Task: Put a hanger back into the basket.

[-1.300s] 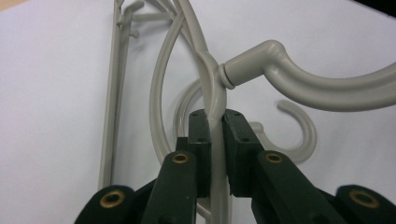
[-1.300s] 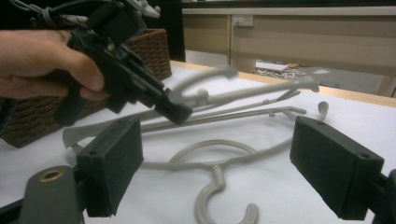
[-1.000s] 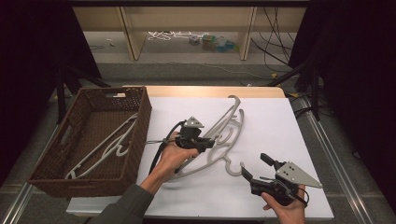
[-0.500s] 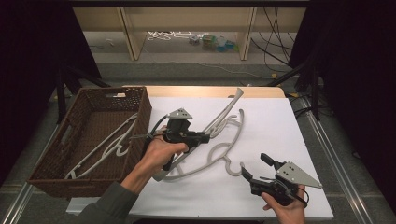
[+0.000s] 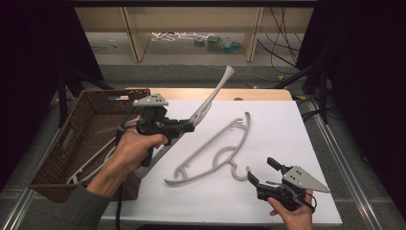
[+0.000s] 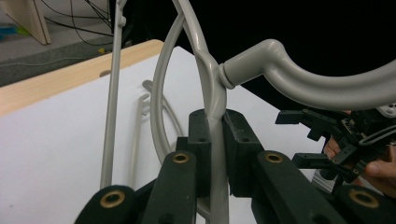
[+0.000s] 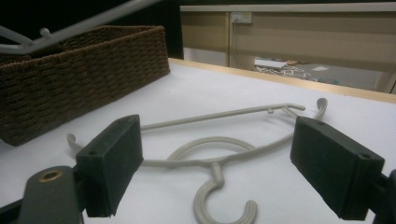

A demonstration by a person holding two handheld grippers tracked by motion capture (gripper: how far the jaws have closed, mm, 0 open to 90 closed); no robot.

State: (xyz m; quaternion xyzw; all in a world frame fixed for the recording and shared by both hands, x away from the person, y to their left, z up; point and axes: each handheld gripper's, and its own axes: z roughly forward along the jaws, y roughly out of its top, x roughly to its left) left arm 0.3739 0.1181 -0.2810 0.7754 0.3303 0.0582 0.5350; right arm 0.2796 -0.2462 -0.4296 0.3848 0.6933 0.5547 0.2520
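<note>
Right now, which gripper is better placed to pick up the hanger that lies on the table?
The right gripper. Its jaws are open and it sits just beside the hook of the flat hanger. The left gripper is shut on the lifted hanger, near the basket.

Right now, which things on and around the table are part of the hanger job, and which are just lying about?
In the job:
left gripper, shut on the lifted hanger
second hanger lying flat on the white mat
wicker basket holding more hangers
right gripper, open

Lying about:
cables on the floor
clutter under the shelf
</note>
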